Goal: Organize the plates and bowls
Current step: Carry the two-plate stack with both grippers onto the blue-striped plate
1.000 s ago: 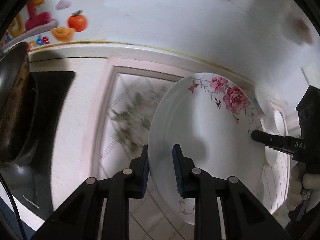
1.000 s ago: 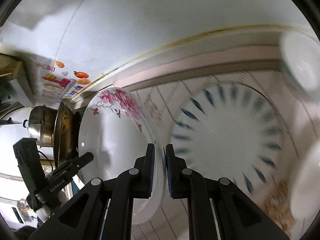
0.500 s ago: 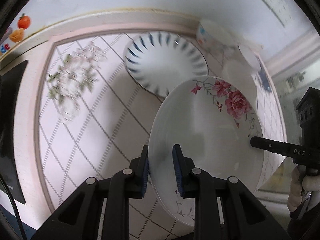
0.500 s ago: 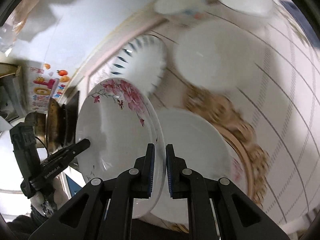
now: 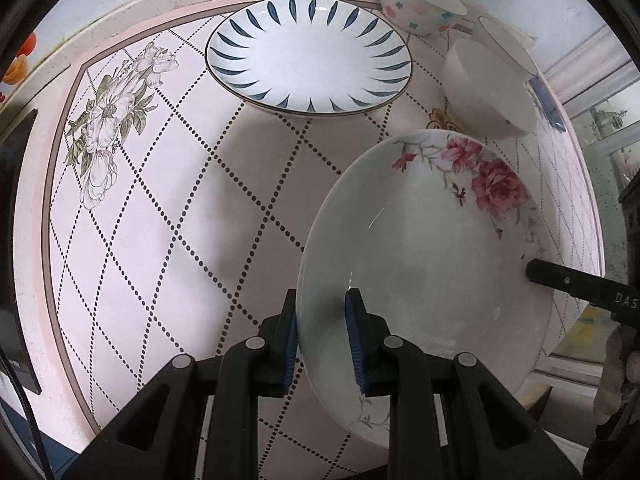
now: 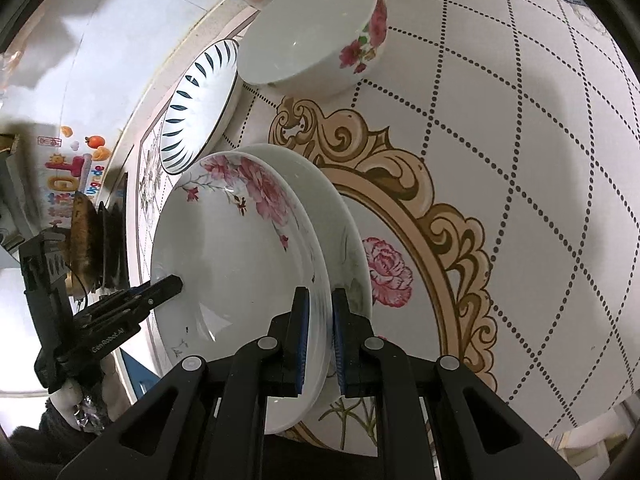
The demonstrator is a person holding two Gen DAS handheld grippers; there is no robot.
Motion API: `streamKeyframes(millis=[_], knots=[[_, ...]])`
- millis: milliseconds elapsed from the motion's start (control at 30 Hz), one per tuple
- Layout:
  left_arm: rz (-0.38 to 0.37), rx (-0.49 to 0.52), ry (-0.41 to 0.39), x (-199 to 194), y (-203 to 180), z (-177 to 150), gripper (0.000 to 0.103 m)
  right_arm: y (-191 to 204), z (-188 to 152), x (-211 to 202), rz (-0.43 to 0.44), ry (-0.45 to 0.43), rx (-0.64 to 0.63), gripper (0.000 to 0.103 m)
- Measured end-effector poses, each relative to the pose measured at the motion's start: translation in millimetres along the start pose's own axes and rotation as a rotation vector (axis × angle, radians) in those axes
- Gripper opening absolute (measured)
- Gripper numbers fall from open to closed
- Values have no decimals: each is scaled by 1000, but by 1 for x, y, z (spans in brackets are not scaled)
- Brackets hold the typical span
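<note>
Two grippers, left gripper point(image 5: 322, 336) and right gripper point(image 6: 318, 334), pinching opposite rims of rose plate point(image 5: 432, 248) (glazed, likely slippery, brittle); rim grip suits.

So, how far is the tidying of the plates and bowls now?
Little looks done. In hand: both tongs, left and right, grip the pink-flower plate above a similar plate on the table. Left: the blue-striped plate, rose bowl and other bowls are unstacked.
</note>
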State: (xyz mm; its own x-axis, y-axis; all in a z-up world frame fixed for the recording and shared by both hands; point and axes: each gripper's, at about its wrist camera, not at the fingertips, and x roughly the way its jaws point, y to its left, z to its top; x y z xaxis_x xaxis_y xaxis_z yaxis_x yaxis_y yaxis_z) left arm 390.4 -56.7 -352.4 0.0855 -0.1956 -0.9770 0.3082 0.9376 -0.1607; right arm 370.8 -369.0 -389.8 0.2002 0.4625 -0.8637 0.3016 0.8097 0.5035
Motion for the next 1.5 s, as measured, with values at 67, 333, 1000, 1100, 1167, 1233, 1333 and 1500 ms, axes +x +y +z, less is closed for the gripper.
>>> streamKeyframes(millis=[67, 333, 1000, 1100, 1167, 1233, 1333, 1500], knots=[[2, -7, 6, 3, -1, -1, 20, 1, 2, 0, 3, -1, -5, 13], [9, -13, 15, 11, -10, -4, 20, 5, 3, 6, -16, 9, -12, 13], [31, 15, 26, 23, -46, 11, 21, 17, 6, 3, -79, 62, -15, 16], [24, 15, 30, 24, -38, 15, 22, 17, 6, -3, -91, 74, -14, 16], [21, 19, 35, 24, -36, 15, 22, 16, 8, -10, -105, 79, -11, 16], [17, 12, 53, 22, -32, 15, 22, 16, 11, -17, -119, 76, -9, 16], [-16, -23, 46, 6, -18, 18, 22, 23, 22, -35, -105, 36, -3, 17], [-39, -112, -61, -31, 16, 56, 29, 74, 69, -60, -16, -94, -60, 32]])
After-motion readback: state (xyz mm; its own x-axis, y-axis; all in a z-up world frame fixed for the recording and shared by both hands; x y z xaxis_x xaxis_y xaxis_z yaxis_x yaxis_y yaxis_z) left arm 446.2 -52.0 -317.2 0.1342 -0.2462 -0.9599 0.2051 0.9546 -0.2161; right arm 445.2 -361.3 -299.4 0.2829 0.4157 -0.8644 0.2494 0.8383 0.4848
